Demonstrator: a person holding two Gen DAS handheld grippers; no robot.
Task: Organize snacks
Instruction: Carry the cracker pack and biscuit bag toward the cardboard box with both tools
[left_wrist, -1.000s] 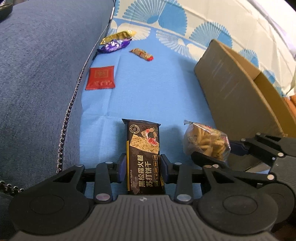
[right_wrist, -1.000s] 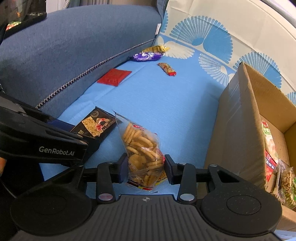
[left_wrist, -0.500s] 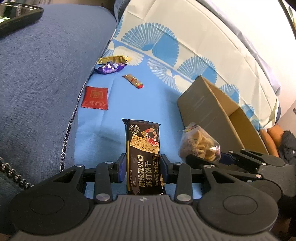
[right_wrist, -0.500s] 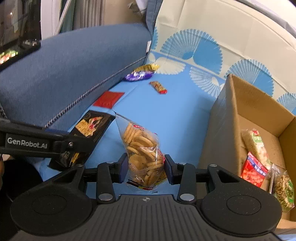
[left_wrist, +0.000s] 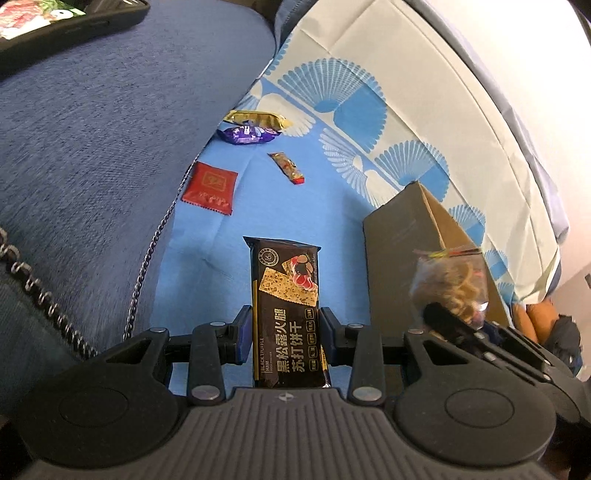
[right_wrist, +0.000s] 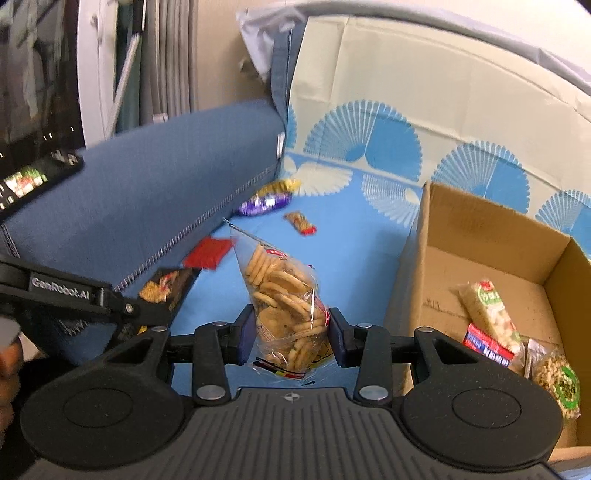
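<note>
**Beside the box: two packets in hand, four more lying loose**

Between the pads of the left gripper (left_wrist: 286, 334) sits a black cracker packet (left_wrist: 286, 302), clamped by its lower half and standing up clear of the blue sheet (left_wrist: 332, 206). The right gripper (right_wrist: 290, 336) is closed the same way on a clear bag of biscuits (right_wrist: 284, 295), its pads pressing the bag's lower sides while the sealed top leans away. Both packets are held off the sheet, just to the left of the cardboard box (right_wrist: 491, 225), with the biscuit bag the nearer of the two to its wall.

Inside the box, against its near right corner, lie at least three snacks: a long rice bar (right_wrist: 487, 314), a small red and blue packet (right_wrist: 487, 345) and a round-labelled bag (right_wrist: 557, 376). So part of the sorting looks done, and the two held packets appear to be the next load, not yet over the box's opening.

Farther from the box, toward the blue cushion (left_wrist: 92, 147), four snacks lie loose on the sheet: a flat red sachet (left_wrist: 210, 184) beside the cushion's seam, a small red-ended bar (left_wrist: 286, 168) nearer the box, and beyond these a purple wrapper (left_wrist: 247, 134) and a gold wrapper (left_wrist: 255, 118) lying close together. By this count the job is perhaps a third finished, with two packets to drop in and four to collect.
</note>
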